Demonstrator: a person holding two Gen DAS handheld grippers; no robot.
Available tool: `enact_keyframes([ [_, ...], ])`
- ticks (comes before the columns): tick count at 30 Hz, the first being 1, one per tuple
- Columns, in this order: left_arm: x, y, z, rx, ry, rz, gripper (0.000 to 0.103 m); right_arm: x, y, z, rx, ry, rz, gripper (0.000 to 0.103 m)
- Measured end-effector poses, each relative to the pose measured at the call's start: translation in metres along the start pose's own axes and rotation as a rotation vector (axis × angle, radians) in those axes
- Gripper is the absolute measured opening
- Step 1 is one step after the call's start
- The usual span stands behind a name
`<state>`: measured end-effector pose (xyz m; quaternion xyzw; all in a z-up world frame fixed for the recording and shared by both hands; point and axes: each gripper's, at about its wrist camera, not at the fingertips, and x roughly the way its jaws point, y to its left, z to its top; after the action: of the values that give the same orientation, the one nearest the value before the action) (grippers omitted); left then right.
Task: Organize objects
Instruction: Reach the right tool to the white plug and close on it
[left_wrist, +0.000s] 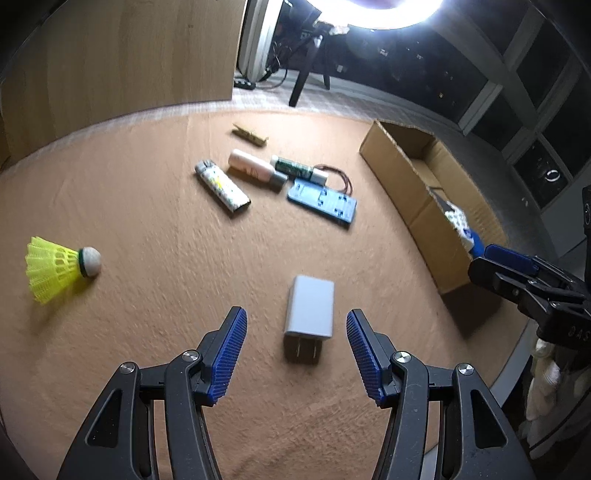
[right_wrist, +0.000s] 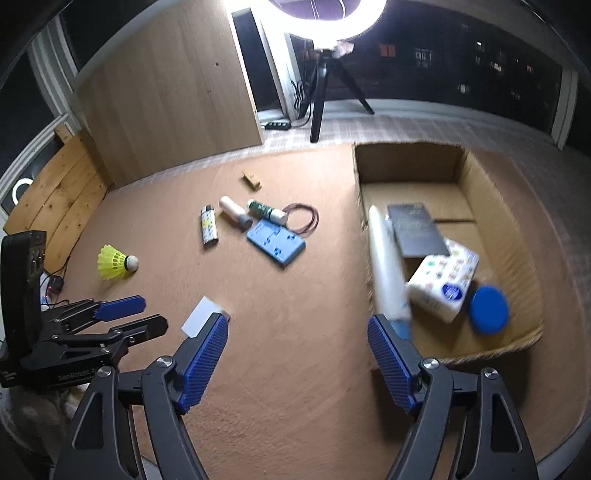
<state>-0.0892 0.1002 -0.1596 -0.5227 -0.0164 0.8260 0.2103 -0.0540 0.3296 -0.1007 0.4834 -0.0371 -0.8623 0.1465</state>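
My left gripper (left_wrist: 295, 321) hangs open just above a white plug adapter (left_wrist: 310, 310) lying on the tan mat, prongs toward me, one pad on either side and neither touching it. My right gripper (right_wrist: 297, 325) is open and empty over the mat, beside the near left corner of a cardboard box (right_wrist: 406, 162). A blurred white tube (right_wrist: 384, 266) with a blue end leans inside the box's left wall, just past my right fingertip. Each gripper shows in the other's view: the left gripper (right_wrist: 147, 314) near the adapter (right_wrist: 201, 319), the right gripper (left_wrist: 480, 260) at the box (left_wrist: 417, 192).
On the mat lie a yellow shuttlecock (left_wrist: 59, 273), a lighter (left_wrist: 221, 186), a pink-white tube (left_wrist: 255, 168), a green tube (left_wrist: 295, 170), a blue plate (left_wrist: 323, 201) and a wooden clip (left_wrist: 249, 134). The box holds a tissue pack (right_wrist: 443, 280), a blue lid (right_wrist: 487, 310) and a dark case (right_wrist: 417, 232).
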Motion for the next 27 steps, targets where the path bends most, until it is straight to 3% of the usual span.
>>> enact_keyframes([
  [5, 0.015, 0.002, -0.006, -0.004, 0.026, -0.035, 0.059, 0.013, 0.013, -0.007, -0.021, 0.022, -0.006, 0.075],
  [9, 0.027, 0.003, -0.007, 0.005, 0.038, -0.051, 0.059, 0.034, 0.016, -0.007, 0.022, 0.098, 0.058, 0.074],
  [13, 0.036, 0.006, -0.007, 0.007, 0.052, -0.066, 0.058, 0.056, 0.017, -0.007, 0.059, 0.174, 0.113, 0.060],
  [19, 0.050, 0.005, -0.009, 0.028, 0.076, -0.076, 0.056, 0.079, 0.023, -0.003, 0.096, 0.249, 0.180, 0.055],
  [24, 0.055, 0.004, -0.007, 0.029, 0.079, -0.083, 0.052, 0.101, 0.029, -0.003, 0.136, 0.318, 0.241, 0.041],
  [27, 0.058, 0.005, -0.006, 0.027, 0.084, -0.091, 0.051, 0.107, 0.029, -0.001, 0.157, 0.327, 0.258, 0.039],
])
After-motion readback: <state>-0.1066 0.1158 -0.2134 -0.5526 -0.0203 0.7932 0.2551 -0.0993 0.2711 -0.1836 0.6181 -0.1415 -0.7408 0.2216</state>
